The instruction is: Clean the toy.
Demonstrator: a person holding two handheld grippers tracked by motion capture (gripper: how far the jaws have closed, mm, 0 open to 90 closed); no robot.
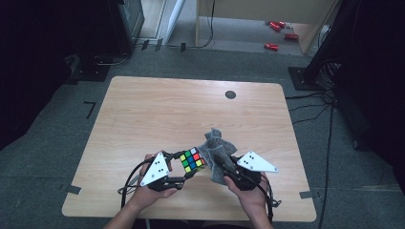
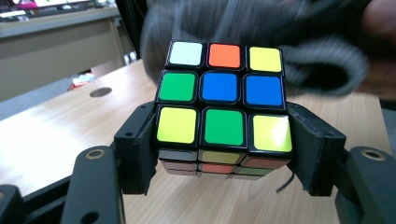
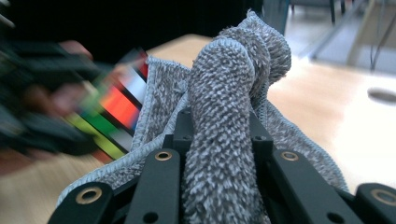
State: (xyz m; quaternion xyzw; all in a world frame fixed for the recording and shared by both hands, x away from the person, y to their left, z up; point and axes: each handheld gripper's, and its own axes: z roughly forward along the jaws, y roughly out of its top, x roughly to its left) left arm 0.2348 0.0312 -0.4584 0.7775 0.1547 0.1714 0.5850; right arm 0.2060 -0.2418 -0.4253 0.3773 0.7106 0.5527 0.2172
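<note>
A scrambled colour cube point(image 1: 192, 159) is held above the table near its front edge, with my left gripper point(image 1: 187, 164) shut on it. In the left gripper view the cube point(image 2: 223, 107) sits between the two black pads point(image 2: 138, 148), its top face turned to the camera. My right gripper point(image 1: 228, 169) is shut on a bunched grey cloth point(image 1: 217, 151). That cloth point(image 3: 224, 126) rises in a thick fold between the jaws in the right gripper view and presses against the cube's point(image 3: 122, 109) right side. The cloth point(image 2: 299, 51) blurs behind the cube in the left gripper view.
The wooden table point(image 1: 157, 114) has a round dark cable hole point(image 1: 230, 94) at the back right. Cables trail from both grippers over the front edge. Red objects point(image 1: 277, 33) lie on the floor beyond the table, beside black stands.
</note>
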